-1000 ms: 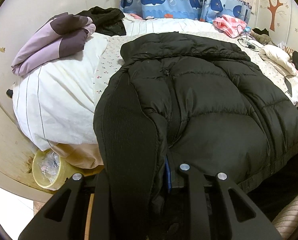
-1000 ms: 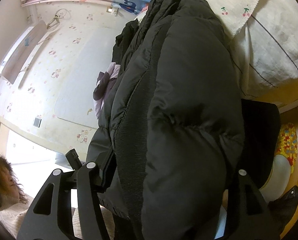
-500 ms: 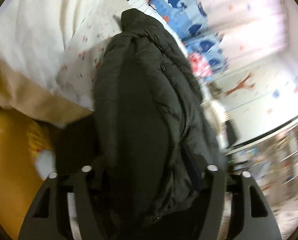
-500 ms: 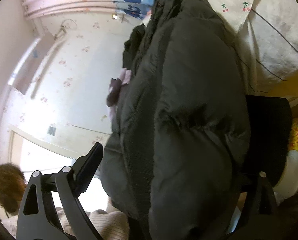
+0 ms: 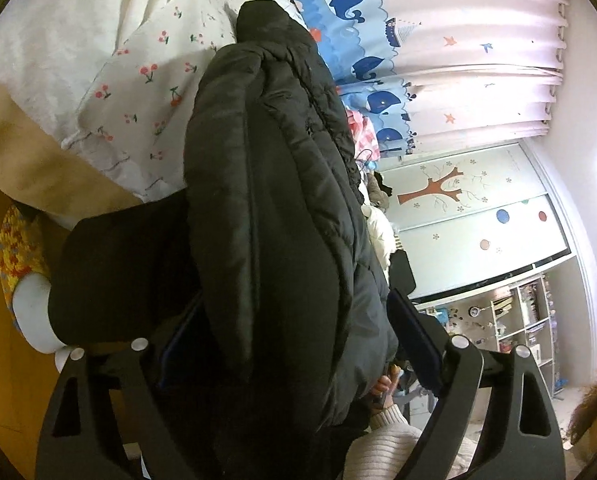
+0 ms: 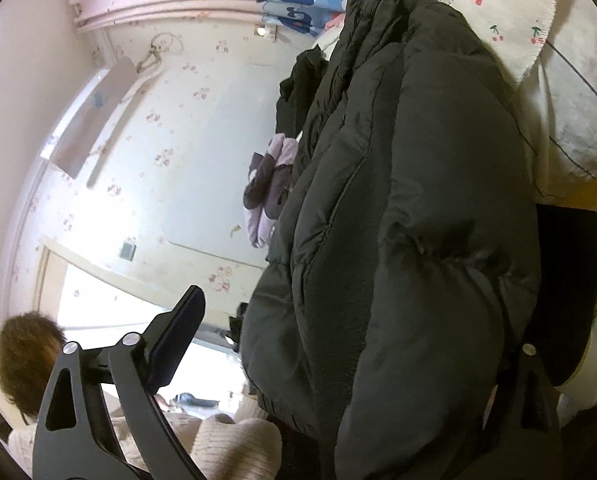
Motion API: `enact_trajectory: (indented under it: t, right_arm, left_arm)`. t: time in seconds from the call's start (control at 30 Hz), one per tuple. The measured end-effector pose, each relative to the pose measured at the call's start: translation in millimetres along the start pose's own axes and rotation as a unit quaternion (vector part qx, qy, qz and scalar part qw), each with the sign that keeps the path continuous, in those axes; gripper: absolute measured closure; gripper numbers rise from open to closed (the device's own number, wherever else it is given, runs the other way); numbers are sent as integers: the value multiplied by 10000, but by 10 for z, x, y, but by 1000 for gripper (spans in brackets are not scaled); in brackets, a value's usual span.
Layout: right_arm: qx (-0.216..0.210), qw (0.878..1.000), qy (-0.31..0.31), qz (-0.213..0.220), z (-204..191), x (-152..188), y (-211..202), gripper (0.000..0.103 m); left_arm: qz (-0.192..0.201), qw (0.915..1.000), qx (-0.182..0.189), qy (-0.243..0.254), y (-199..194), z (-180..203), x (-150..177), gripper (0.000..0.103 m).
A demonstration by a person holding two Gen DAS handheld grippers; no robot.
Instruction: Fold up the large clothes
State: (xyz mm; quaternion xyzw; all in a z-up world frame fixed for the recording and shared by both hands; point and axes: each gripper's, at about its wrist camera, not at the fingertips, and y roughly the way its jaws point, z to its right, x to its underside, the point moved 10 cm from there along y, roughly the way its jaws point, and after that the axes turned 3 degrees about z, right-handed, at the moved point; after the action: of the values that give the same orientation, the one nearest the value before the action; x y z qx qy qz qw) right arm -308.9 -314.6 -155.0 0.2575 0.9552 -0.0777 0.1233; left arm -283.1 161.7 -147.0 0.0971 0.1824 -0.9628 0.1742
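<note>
Left gripper (image 5: 294, 340): jaws are spread wide, with the bulk of the black puffer jacket (image 5: 270, 216) hanging between them off the edge of the cherry-print bedsheet (image 5: 146, 80). Right gripper (image 6: 350, 344): jaws are also spread, the same jacket (image 6: 410, 240) filling the gap, the right finger mostly hidden behind it. A folded purple garment (image 6: 266, 196) is seen beyond, against the wall.
</note>
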Motion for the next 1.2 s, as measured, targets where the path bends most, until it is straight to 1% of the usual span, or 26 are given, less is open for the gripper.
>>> enact_trajectory:
  t: [0.03, 0.1, 0.13, 0.17, 0.2, 0.23, 0.3, 0.37, 0.4, 0.43, 0.47, 0.53, 0.57, 0.6, 0.63, 0.67, 0.73, 0.77, 0.8, 0.83, 0.87, 0.9, 0.93, 0.97, 1.03, 1.2]
  right_arm:
    - [127, 9998, -114, -36, 7, 9, 15, 24]
    - [382, 9988, -283, -74, 17, 31, 14, 51]
    - [461, 9983, -353, -71, 31, 30, 5, 60]
    - [536, 9976, -437, -45, 29, 26, -1, 77]
    - [563, 9971, -504, -1, 10, 22, -6, 83]
    - [539, 9968, -592, 69, -42, 6, -23, 84]
    - [361, 9962, -762, 203, -217, -36, -55, 90]
    - [28, 9956, -876, 329, -416, -88, -83, 91]
    - [-50, 9952, -920, 328, -478, -101, -87, 91]
    - [-41, 9952, -934, 287, -488, -110, -78, 91]
    - [-2, 9956, -914, 227, -480, -118, -65, 88]
    - [146, 9968, -777, 80, -351, -87, -54, 76]
    - [196, 9973, -705, 64, -295, -79, -59, 60]
    - [248, 9981, -565, 53, -207, -54, -53, 51]
    - [255, 9984, -501, 33, -168, -43, -45, 51]
    - [273, 9986, -464, 9, -123, -24, -33, 51]
    - [299, 9985, -465, -12, -92, 11, 24, 51]
    - [328, 9983, -488, 6, -86, 13, 48, 54]
    - [355, 9979, -533, 27, -104, -3, 100, 65]
    - [430, 9971, -619, 89, -115, -26, 102, 72]
    - [442, 9965, -688, 179, -145, -54, 88, 81]
    - [390, 9960, -755, 267, -197, -73, 73, 85]
    - [375, 9955, -811, 311, -224, -94, 65, 86]
    - [367, 9950, -863, 334, -261, -103, 58, 87]
    - [395, 9948, -888, 301, -273, -99, 58, 87]
    - [373, 9963, -706, 307, -192, -114, 66, 87]
  left_arm:
    - [-1, 10000, -83, 24, 19, 0, -14, 20]
    - [-84, 9997, -212, 90, 38, -11, -11, 41]
    - [-151, 9993, -306, 168, 55, -15, 1, 60]
    - [-118, 9989, -362, 277, 53, 4, -9, 64]
    - [-63, 9987, -364, 345, 40, 32, -29, 71]
    - [12, 9984, -362, 437, 16, 95, -46, 76]
    - [135, 9979, -256, 578, -32, 232, -92, 80]
    - [207, 9973, -40, 699, -81, 392, -123, 81]
    - [185, 9965, -16, 810, -94, 461, -123, 81]
    - [114, 9961, -101, 870, -72, 460, -116, 81]
    - [-13, 9959, -185, 885, -29, 426, -98, 81]
    - [-296, 9958, -381, 783, 70, 291, -49, 80]
    - [-399, 9948, -559, 748, 123, 199, -23, 74]
    - [-455, 9942, -648, 728, 149, 142, -8, 69]
    - [-475, 9942, -716, 650, 179, 76, 10, 61]
    - [-459, 9946, -724, 581, 191, 50, 17, 55]
    - [-370, 9961, -670, 440, 197, 10, 23, 55]
    - [-325, 9963, -666, 429, 197, 10, 22, 55]
    - [-303, 9963, -679, 430, 191, 4, 24, 55]
    - [-269, 9961, -716, 437, 182, 5, 18, 55]
    - [-235, 9959, -750, 446, 173, 8, 7, 57]
    - [-193, 9960, -737, 469, 158, 30, -5, 60]
    - [-147, 9960, -710, 522, 136, 64, -16, 65]
    - [-113, 9958, -710, 568, 103, 87, -16, 67]
    - [-77, 9952, -731, 644, 80, 127, -36, 68]
    - [-160, 9955, -755, 548, 117, 71, -4, 68]
